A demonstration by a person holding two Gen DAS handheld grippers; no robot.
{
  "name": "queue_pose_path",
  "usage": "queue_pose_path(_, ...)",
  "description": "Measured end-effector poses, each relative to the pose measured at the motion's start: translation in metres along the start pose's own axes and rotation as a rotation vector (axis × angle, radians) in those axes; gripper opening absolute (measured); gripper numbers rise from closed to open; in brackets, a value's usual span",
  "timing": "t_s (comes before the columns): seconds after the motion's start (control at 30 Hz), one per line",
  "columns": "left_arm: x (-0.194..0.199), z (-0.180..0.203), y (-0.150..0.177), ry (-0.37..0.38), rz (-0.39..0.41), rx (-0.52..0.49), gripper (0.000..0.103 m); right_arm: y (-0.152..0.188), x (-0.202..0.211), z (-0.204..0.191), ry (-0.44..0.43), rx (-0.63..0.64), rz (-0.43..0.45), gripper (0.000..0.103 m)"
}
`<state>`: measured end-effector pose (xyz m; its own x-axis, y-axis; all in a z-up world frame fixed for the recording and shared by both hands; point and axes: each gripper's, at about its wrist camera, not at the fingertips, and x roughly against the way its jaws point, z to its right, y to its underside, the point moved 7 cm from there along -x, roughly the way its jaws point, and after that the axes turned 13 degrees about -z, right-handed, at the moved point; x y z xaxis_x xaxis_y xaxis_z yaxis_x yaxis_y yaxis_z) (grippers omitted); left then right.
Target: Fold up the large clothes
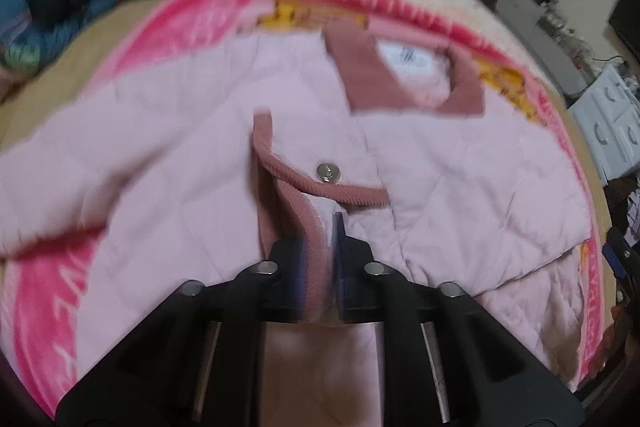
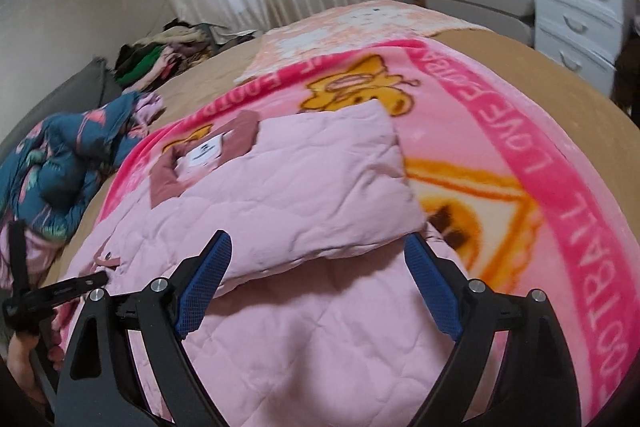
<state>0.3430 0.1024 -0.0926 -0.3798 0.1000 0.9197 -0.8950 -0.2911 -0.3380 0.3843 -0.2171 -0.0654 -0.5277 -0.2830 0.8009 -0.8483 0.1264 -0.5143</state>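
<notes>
L gripper (image 1: 326,227) angled down, clamped on pink jacket (image 1: 200,155) cuff trim; R gripper (image 2: 318,247) angled down above jacket, jaws wide apart.

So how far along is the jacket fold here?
Done: one sleeve is folded across the pink jacket. In hand: the left tongs are shut on the other sleeve's ribbed cuff; the right tongs hang open. Left: folding the body.
</notes>
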Motion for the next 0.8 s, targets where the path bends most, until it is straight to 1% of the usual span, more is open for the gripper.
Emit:
queue_pose_path(0.07, 0.010, 0.000, -0.009, -0.003, 0.016, -0.015, 0.004, -0.010, 0.001, -0.005, -0.026, 0.009, -0.004, 0.087)
queue_pose_path(0.17, 0.029, -0.003, -0.022, -0.003, 0.065, -0.041, 0.004, -0.023, 0.003, -0.017, -0.021, 0.054, 0.012, 0.087)
queue_pose_path(0.23, 0.035, -0.010, -0.029, -0.030, 0.082, -0.045, 0.004, -0.029, 0.000, -0.024, -0.034, 0.086, 0.012, 0.087)
queue_pose_path(0.3, 0.032, -0.015, -0.031, -0.093, 0.092, -0.062, 0.004, -0.029, -0.010, -0.031, -0.024, 0.125, 0.002, 0.087)
queue_pose_path(0.33, 0.026, -0.017, -0.030, -0.132, 0.090, -0.078, 0.004, -0.027, -0.014, -0.031, -0.016, 0.137, -0.005, 0.087)
queue_pose_path(0.4, 0.011, -0.021, -0.025, -0.149, 0.063, -0.083, 0.005, -0.022, -0.030, -0.033, 0.009, 0.166, -0.042, 0.087)
queue_pose_path(0.5, -0.009, -0.027, -0.015, -0.177, 0.029, -0.081, 0.005, -0.018, -0.042, -0.037, 0.014, 0.188, -0.062, 0.087)
queue_pose_path(0.57, -0.021, -0.032, -0.009, -0.177, 0.000, -0.071, 0.005, -0.014, -0.047, -0.040, 0.025, 0.207, -0.078, 0.087)
queue_pose_path(0.63, -0.028, -0.036, -0.006, -0.170, -0.013, -0.059, 0.006, -0.010, -0.055, -0.041, 0.038, 0.218, -0.101, 0.087)
queue_pose_path(0.77, -0.031, -0.037, -0.004, -0.174, -0.007, -0.052, 0.008, -0.003, -0.079, -0.028, 0.069, 0.142, -0.188, 0.088)
queue_pose_path(0.8, -0.031, -0.037, -0.003, -0.171, -0.007, -0.047, 0.008, -0.001, -0.084, -0.023, 0.088, 0.134, -0.205, 0.089)
